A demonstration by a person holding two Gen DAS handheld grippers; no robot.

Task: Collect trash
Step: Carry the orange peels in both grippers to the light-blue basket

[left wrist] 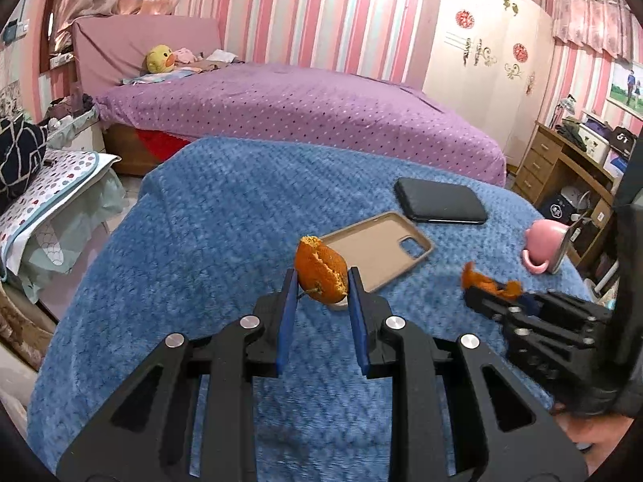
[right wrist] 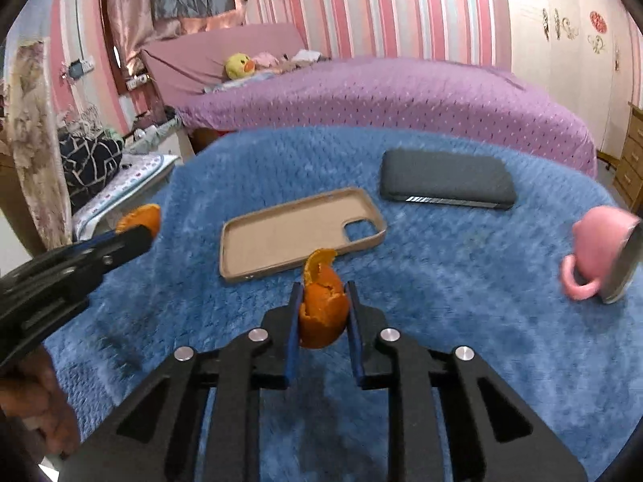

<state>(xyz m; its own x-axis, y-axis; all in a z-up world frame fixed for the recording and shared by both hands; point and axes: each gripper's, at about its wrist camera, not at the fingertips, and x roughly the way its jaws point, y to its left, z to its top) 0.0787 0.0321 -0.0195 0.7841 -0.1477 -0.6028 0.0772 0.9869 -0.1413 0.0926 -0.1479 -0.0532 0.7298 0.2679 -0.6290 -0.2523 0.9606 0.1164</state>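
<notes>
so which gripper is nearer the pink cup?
Right. The right gripper, shut on an orange peel, sits on the pink cup side; the left gripper, holding its own peel, is farther off.

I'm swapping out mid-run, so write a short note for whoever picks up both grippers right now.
Left gripper: shut on an orange peel piece, held above the blue blanket.
Right gripper: shut on a second peel piece, also off the blanket.
On the blanket: beige phone case, dark phone, pink cup lying on its side. None look like trash.
Done: both peel pieces picked up.
Left: drop both peels in a bin; no bin is in view.
</notes>
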